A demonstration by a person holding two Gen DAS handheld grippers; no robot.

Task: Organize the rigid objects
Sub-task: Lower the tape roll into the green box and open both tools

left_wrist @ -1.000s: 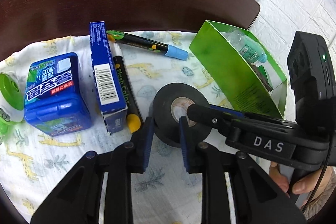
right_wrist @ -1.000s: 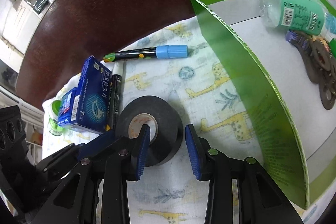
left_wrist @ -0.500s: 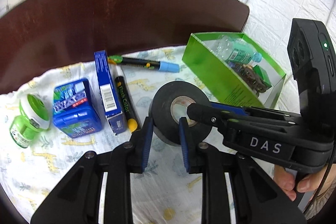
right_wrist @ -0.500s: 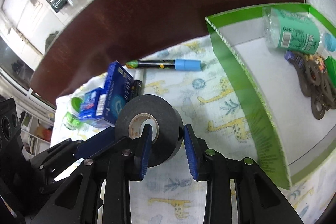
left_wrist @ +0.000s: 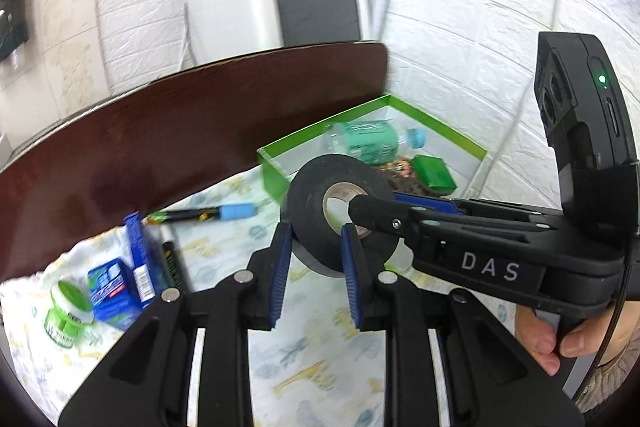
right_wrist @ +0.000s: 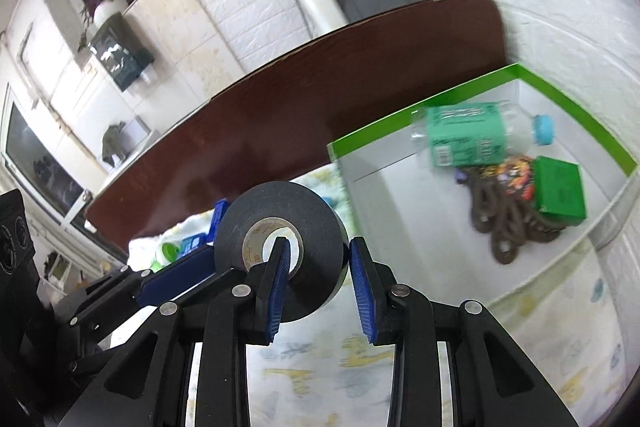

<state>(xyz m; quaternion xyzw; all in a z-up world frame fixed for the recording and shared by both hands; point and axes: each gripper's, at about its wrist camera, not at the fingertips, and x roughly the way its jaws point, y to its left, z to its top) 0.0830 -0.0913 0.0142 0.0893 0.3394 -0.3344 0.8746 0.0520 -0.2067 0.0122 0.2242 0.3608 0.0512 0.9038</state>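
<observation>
1. Tape: black tape roll [left_wrist: 320, 187] held off the cloth [left_wrist: 320, 367] by both tools at once. Left gripper [left_wrist: 314, 269] pinches the near side of the ring, one pad outside, one in the core. Right gripper [right_wrist: 320, 283] does the same on its side, one finger [right_wrist: 276, 283] inside the core, the other against the outer wall. Both clenched on the roll.
2. Roll sits in the air, short of the green box [right_wrist: 580, 99], near its front wall.
3. Done, judging by contents: bottle [right_wrist: 468, 135], small green box [right_wrist: 558, 189] and a dark chain-like tangle [right_wrist: 504, 219] already lie inside.
4. Left, by my reading: the roll needs carrying over the wall and dropping. On the cloth wait a blue-capped marker [left_wrist: 208, 215], a second dark marker [left_wrist: 170, 259], a blue carton [left_wrist: 138, 259] on edge, a blue tin [left_wrist: 110, 291] and a green-lidded jar [left_wrist: 68, 311].
5. Obstacles: the box's front wall stands between roll and floor space; free floor is on the near side, away from the tangle. The two-tool grip likely means one must release first.
6. Around: dark wooden table [left_wrist: 180, 131], white appliance [left_wrist: 288, 11] behind, brick wall. Motion blur on both views.
</observation>
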